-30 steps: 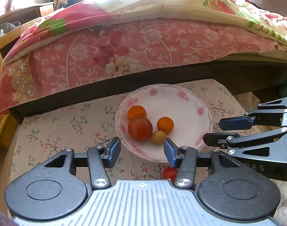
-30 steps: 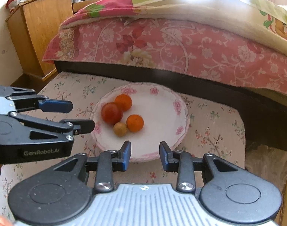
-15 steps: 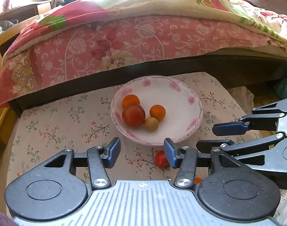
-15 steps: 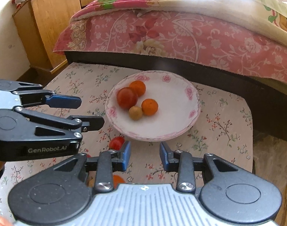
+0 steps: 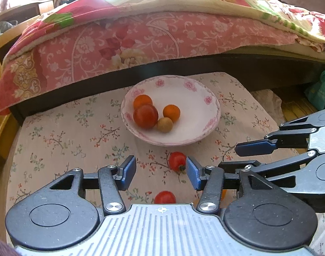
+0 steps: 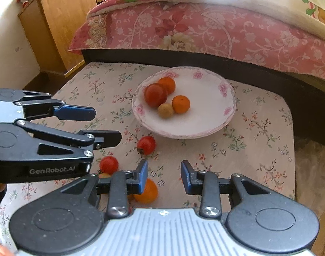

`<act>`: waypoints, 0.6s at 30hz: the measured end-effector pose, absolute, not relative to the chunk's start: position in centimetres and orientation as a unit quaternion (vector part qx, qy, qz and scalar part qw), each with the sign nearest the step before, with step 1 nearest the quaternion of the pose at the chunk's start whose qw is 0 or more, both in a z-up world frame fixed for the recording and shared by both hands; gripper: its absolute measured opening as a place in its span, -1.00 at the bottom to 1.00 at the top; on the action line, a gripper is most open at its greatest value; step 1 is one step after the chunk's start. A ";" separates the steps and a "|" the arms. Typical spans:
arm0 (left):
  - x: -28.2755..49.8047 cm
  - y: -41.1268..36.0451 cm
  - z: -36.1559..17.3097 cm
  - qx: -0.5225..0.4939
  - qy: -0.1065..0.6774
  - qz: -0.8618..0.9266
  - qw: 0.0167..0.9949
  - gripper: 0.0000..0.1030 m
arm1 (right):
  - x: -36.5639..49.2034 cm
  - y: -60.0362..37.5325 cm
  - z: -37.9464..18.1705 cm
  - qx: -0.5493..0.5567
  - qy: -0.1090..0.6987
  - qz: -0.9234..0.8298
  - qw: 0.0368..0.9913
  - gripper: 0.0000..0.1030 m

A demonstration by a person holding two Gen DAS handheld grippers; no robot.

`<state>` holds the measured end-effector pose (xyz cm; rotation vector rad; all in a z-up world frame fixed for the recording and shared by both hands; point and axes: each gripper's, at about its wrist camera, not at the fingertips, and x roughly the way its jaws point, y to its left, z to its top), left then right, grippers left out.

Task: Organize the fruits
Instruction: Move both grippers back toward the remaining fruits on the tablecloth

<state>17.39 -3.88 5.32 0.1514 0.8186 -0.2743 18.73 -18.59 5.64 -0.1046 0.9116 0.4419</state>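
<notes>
A white floral plate (image 5: pixel 207 115) (image 6: pixel 213 115) on the flowered tablecloth holds a big red tomato (image 5: pixel 145 115) (image 6: pixel 155 95), two small oranges (image 5: pixel 171 112) (image 6: pixel 181 104) and a small tan fruit (image 5: pixel 165 124) (image 6: pixel 165 110). Loose on the cloth in front of the plate lie a red tomato (image 5: pixel 176 160) (image 6: pixel 146 145), a second red tomato (image 5: pixel 165 197) (image 6: pixel 108 164) and an orange (image 6: pixel 148 192). My left gripper (image 5: pixel 161 173) (image 6: pixel 102 125) is open and empty above the loose tomatoes. My right gripper (image 6: pixel 164 177) (image 5: pixel 243 156) is open and empty beside the orange.
A bed with a pink floral cover (image 5: pixel 124 42) (image 6: pixel 205 29) runs along the table's far edge. A wooden cabinet (image 6: pixel 55 23) stands at the back left. The table's right edge (image 6: pixel 292 140) drops to the floor, with a green bag (image 5: pixel 320 89) beyond.
Both grippers have pulled back from the plate toward the near side of the table. The loose tomatoes and orange on the cloth have come into view. Both stay open.
</notes>
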 end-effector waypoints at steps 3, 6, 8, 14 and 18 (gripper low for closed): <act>16.9 -3.7 5.1 0.075 0.400 -0.133 0.904 0.17 | 18.2 -18.5 5.4 -0.050 0.443 0.214 0.869 -0.30; 16.5 -3.5 5.0 0.075 0.403 -0.135 0.902 0.17 | 17.6 -18.3 5.1 -0.051 0.450 0.218 0.865 -0.30; 16.1 -3.4 4.9 0.076 0.404 -0.137 0.901 0.17 | 17.2 -18.1 4.9 -0.052 0.454 0.220 0.862 -0.30; 15.0 -3.1 4.5 0.079 0.409 -0.146 0.897 0.17 | 15.7 -17.6 4.3 -0.048 0.465 0.228 0.854 -0.30; 14.4 -2.7 4.2 0.078 0.413 -0.147 0.895 0.18 | 14.7 -17.0 3.7 -0.053 0.475 0.239 0.845 -0.30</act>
